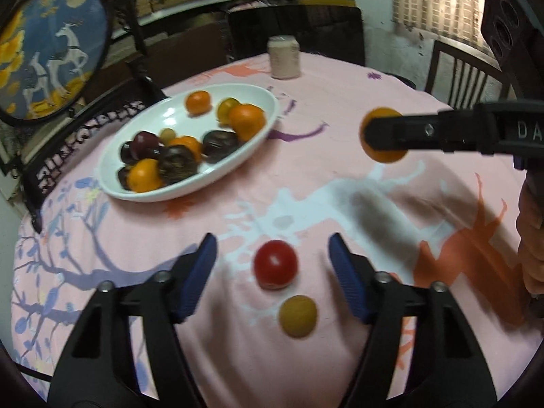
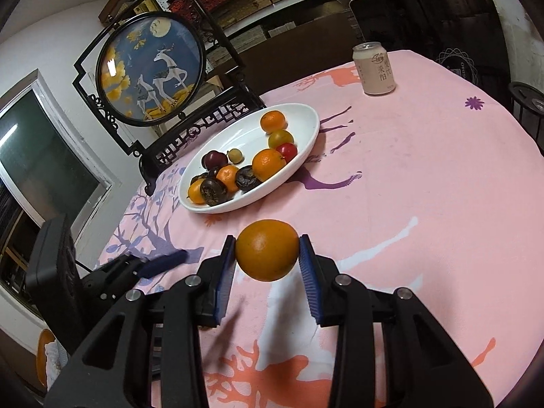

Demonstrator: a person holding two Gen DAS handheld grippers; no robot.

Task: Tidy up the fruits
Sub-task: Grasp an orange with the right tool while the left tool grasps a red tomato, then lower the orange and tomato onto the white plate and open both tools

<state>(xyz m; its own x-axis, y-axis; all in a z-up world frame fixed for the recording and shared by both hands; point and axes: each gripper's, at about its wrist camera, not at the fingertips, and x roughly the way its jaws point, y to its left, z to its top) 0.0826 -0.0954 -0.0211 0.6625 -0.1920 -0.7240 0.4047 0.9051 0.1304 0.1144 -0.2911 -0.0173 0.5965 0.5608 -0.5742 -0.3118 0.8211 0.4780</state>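
Note:
A white oval plate [image 1: 258,97] [image 2: 306,115] on the pink tablecloth holds several oranges, dark plums and small tomatoes. My right gripper [image 2: 267,251] is shut on an orange [image 2: 267,250] and holds it above the cloth, short of the plate; it also shows in the left wrist view [image 1: 382,134]. My left gripper [image 1: 272,261] is open, with a red tomato [image 1: 275,264] lying on the cloth between its fingers. A small yellow-brown fruit [image 1: 298,315] lies just in front of the tomato, nearer the camera.
A drink can [image 1: 284,57] [image 2: 374,68] stands at the table's far side. A round framed deer screen [image 2: 149,68] on a dark stand sits behind the plate at the left edge. Chairs stand beyond the table.

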